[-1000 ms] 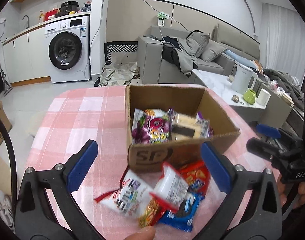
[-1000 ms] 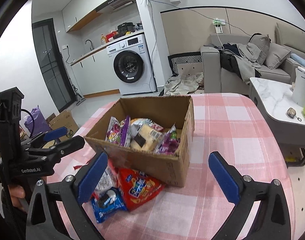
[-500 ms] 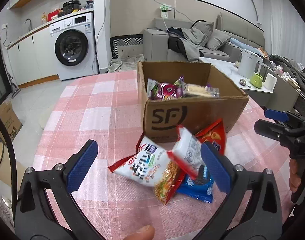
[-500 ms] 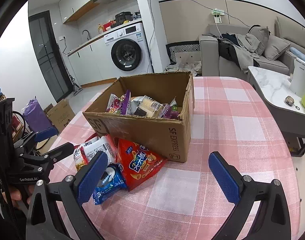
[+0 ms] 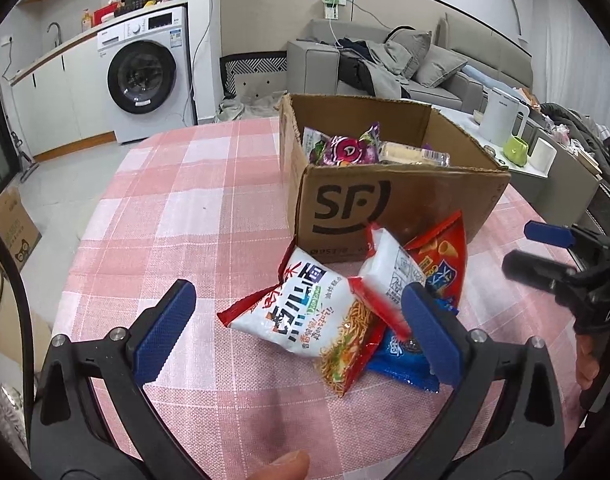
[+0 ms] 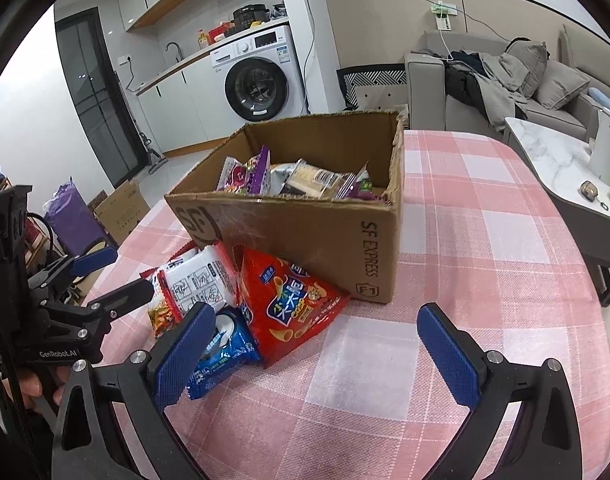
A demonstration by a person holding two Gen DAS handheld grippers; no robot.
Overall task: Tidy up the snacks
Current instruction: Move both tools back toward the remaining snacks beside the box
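Note:
A brown cardboard box (image 5: 401,208) (image 6: 305,232) sits on the pink checked tablecloth (image 5: 193,208) with several snack packs inside. Against its front lies a pile: a white noodle pack (image 5: 305,312) (image 6: 161,312), a smaller white pack (image 5: 389,268) (image 6: 201,280), a red chip bag (image 5: 441,256) (image 6: 293,300) and a blue cookie pack (image 5: 401,364) (image 6: 221,348). My left gripper (image 5: 299,334) (image 6: 105,276) hovers open just in front of the pile. My right gripper (image 6: 317,356) (image 5: 541,252) is open too, empty, to the right of the pile.
The table's rounded edge (image 5: 89,220) drops off at the left, with cardboard boxes (image 6: 121,208) on the floor. A marble side table (image 6: 553,168) with a white kettle (image 5: 501,120) stands to the right. Washing machine (image 5: 149,76) and sofa (image 5: 385,64) are behind.
Both grippers have drawn back and lowered from above the box. The snack pile now lies just beyond the left fingers. Both stayed open.

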